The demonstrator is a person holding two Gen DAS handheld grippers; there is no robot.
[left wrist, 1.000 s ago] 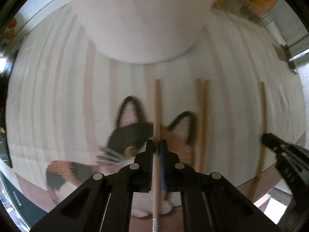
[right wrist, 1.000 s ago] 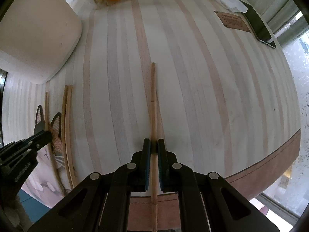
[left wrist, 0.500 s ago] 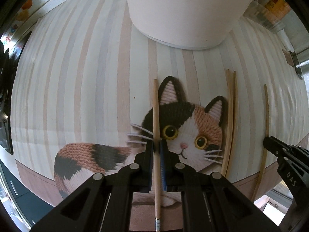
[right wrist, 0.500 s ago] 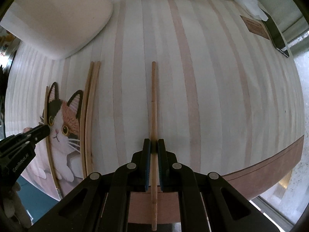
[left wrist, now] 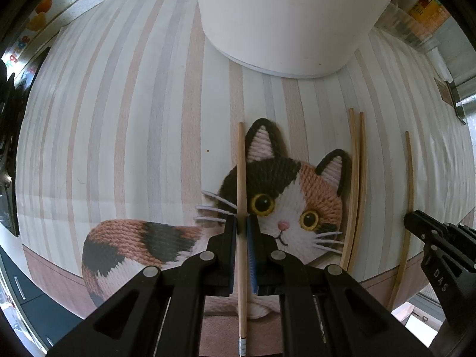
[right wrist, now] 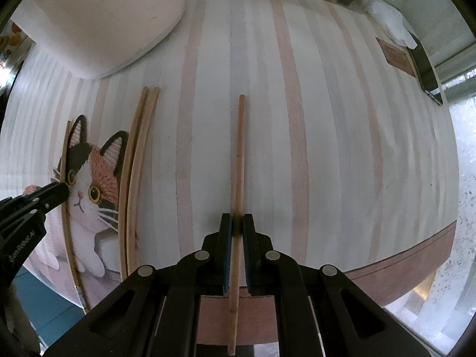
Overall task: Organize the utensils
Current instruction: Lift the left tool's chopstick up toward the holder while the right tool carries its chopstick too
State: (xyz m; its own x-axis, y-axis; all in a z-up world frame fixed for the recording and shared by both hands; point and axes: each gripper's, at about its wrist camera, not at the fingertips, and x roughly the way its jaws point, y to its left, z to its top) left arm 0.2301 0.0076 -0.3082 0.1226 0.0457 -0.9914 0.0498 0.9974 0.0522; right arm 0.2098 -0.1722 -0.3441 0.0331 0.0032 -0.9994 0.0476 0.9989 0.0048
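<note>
My left gripper (left wrist: 242,223) is shut on a light wooden chopstick (left wrist: 241,178) that runs lengthwise between its pads, over the left edge of a printed cat face (left wrist: 285,199) on the striped tablecloth. To the right, a pair of chopsticks (left wrist: 355,193) lies side by side next to the cat's ear. Further right, my right gripper (right wrist: 237,223) is shut on another chopstick (right wrist: 239,154) over bare stripes. From the right wrist view the pair (right wrist: 136,163) lies to the left, with the left gripper (right wrist: 56,192) beyond it. Whether the held chopsticks touch the cloth I cannot tell.
A large white round container (left wrist: 291,20) stands at the back, close behind the cat print. A dark phone (right wrist: 425,68), a brown card (right wrist: 397,58) and a white cloth (right wrist: 392,23) lie at the far right. The table's front edge (right wrist: 401,255) runs just under both grippers.
Both grippers have slid leftwards over the cloth, each still shut on its chopstick. The cat print and white container now sit further right in both views.
</note>
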